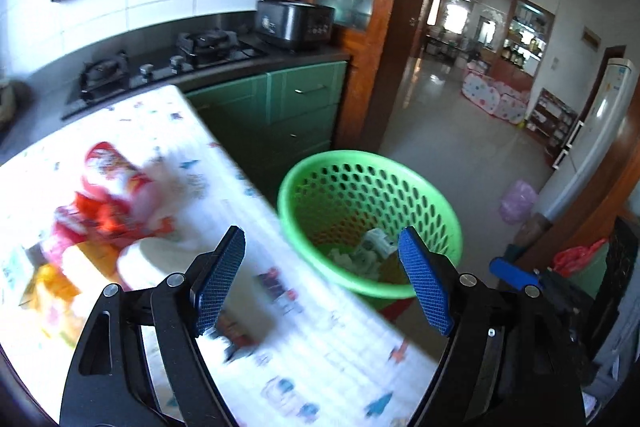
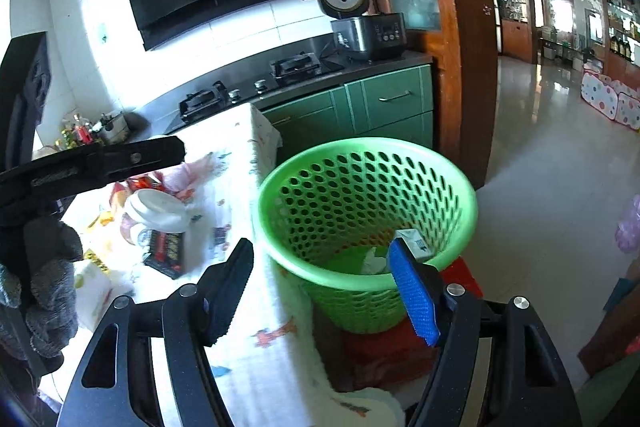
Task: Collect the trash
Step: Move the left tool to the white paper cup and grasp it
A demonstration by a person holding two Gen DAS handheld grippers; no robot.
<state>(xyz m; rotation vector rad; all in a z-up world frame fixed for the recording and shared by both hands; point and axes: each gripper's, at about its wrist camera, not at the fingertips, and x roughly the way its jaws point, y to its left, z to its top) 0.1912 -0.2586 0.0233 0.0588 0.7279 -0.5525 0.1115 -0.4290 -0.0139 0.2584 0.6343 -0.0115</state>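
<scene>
Showing both grippers empty beside a green basket (image 2: 368, 211) that stands on the floor against the edge of the worktop (image 2: 256, 307), this moment falls between drops. The left gripper (image 1: 322, 279) has its jaws spread with nothing between them, and it hangs over the worktop edge with the basket rim just beyond its right finger. The right gripper (image 2: 328, 291) likewise has its jaws spread and bare, straddling the worktop edge and the near rim of the basket. The main hazard, as a judgement, is a clash between the two tools, since the left gripper's body crosses close above the trash pile in the right wrist view; a second hazard is knocking the light basket with a finger while swinging back. The printed cloth on the worktop could also snag and drag items off the edge. Some trash already lies in the basket bottom: crumpled paper and a small carton (image 2: 414, 243). The remaining trash sits on the worktop to the left of both jaws, well apart from them: a white lidded jar (image 2: 158, 209), a dark wrapper (image 2: 168, 253), and red packaging (image 1: 108, 187) that is blurred in the left view.
</scene>
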